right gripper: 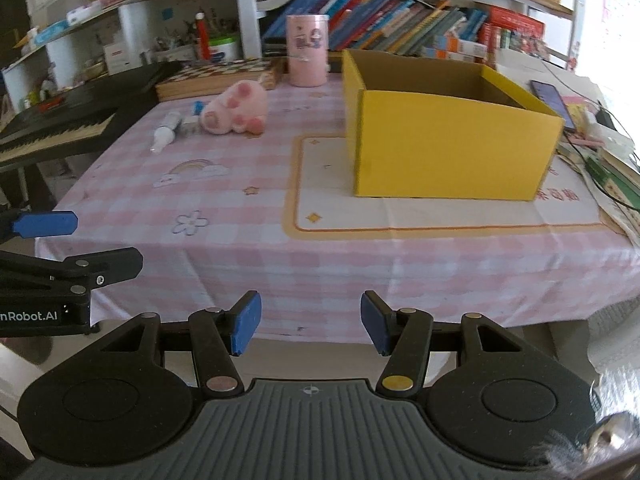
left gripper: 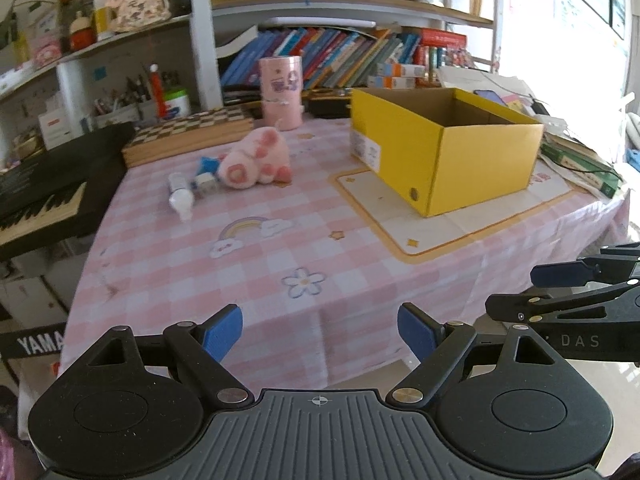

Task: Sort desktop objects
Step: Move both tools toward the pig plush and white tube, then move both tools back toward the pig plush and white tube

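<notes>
Both grippers hover off the near edge of the table, angled down toward it, side by side. Left gripper: blue pads spread wide, nothing between. Right gripper: pads apart, narrower gap, also nothing between. Far left on the pink checked cloth: pink plush toy, with a white bottle lying on its side and small blue-and-white items just beside the toy. Open yellow box stands on a cream mat to the right, well apart from the toy.
</notes>
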### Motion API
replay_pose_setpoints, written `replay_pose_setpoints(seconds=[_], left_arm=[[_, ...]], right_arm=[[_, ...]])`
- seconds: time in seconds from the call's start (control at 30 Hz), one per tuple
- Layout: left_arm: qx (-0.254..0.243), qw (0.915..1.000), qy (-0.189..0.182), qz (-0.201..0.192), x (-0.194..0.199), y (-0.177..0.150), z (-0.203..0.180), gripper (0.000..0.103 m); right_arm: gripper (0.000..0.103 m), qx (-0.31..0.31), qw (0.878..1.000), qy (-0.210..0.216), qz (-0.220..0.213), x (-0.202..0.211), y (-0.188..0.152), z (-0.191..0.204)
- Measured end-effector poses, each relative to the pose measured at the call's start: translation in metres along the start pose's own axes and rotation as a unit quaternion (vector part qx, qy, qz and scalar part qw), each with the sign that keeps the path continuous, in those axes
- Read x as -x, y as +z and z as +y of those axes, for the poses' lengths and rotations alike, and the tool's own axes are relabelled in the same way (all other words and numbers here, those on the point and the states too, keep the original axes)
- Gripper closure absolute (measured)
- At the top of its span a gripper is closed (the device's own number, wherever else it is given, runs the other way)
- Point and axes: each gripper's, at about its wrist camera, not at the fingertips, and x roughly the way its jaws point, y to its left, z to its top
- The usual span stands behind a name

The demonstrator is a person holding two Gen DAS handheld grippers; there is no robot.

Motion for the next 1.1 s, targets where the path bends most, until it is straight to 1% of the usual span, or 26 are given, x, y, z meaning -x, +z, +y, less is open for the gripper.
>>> replay_pose_setpoints(seconds=[0.2, 0.5, 0.87, 1.1], left_arm=[[0.018, 0.9997, 0.019, -0.004, 0.006, -0.004, 0.020, 0.016], [0.043, 0.9983, 0.037, -0.014, 0.013, -0.009, 0.044, 0.015], [0.071, 0.9952, 0.061, -0.029, 0.022, -0.011, 0.068, 0.015], [0.075, 0.9945, 0.064, -0.035, 0.022, -0.007, 0.071, 0.015]], right_arm=[[0.050, 0.024, 1.000, 0.019, -0.003, -0.005, 0.006, 0.021], [0.050, 0.063, 0.997, 0.037, -0.011, -0.013, 0.019, 0.050], [0.050, 0.079, 0.995, 0.050, -0.028, -0.016, 0.032, 0.074], [0.050, 0.087, 0.994, 0.051, -0.031, -0.017, 0.037, 0.080]])
